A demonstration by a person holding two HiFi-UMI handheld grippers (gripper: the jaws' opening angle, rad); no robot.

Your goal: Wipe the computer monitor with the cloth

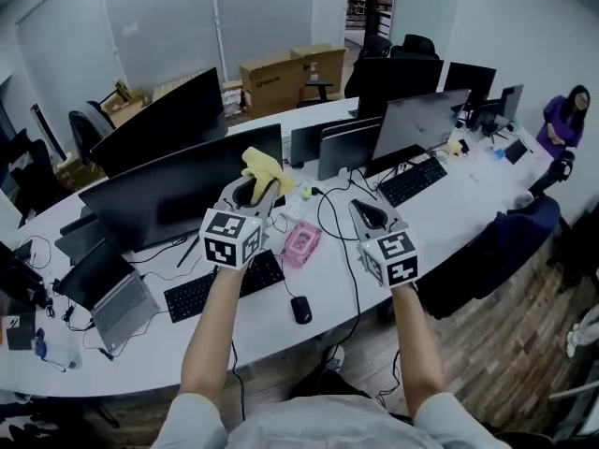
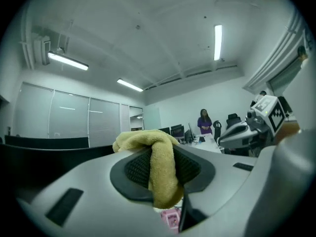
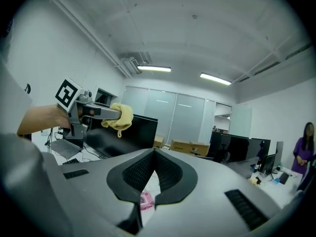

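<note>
The keyboard (image 1: 187, 297) and mouse (image 1: 300, 310) lie before the monitor (image 1: 159, 204).

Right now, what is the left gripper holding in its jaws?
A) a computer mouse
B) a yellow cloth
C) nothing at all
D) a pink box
B: the left gripper view shows the left gripper with its jaws shut on the yellow cloth, which bunches up above them and hangs down between them.

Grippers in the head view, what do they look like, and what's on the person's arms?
Both the left gripper and right gripper are grey moulded shells with black ribbed lining inside the jaws, each carrying a white cube printed with black square markers. The arms are bare below short light-grey sleeves.
</note>
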